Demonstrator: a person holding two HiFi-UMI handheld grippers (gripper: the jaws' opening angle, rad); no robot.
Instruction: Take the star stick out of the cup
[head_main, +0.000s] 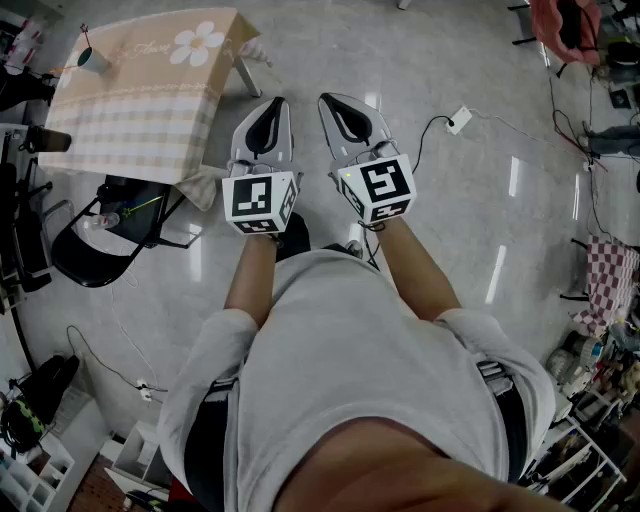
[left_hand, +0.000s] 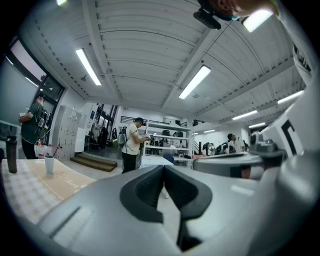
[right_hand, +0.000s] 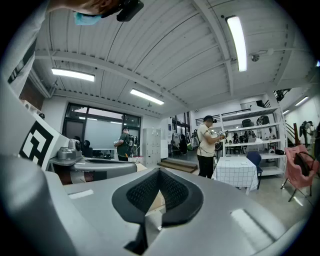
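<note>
A pale cup (head_main: 92, 60) with a thin star stick (head_main: 84, 38) standing in it sits at the far left corner of a table (head_main: 150, 110) covered in a beige flowered cloth. The left gripper view shows the same cup (left_hand: 49, 164) and stick (left_hand: 56, 149) far off to the left. Both grippers hang in front of the person's chest over bare floor, well away from the table. My left gripper (head_main: 272, 103) (left_hand: 164, 167) is shut with nothing in it. My right gripper (head_main: 335, 100) (right_hand: 159, 171) is also shut and holds nothing.
A dark bottle (left_hand: 11, 155) stands on the table near the cup. A black folding chair (head_main: 100, 235) sits by the table's near edge. A power strip with its cable (head_main: 459, 120) lies on the floor ahead. A person (left_hand: 131, 145) stands by shelves; a checkered table (right_hand: 235, 172) is further off.
</note>
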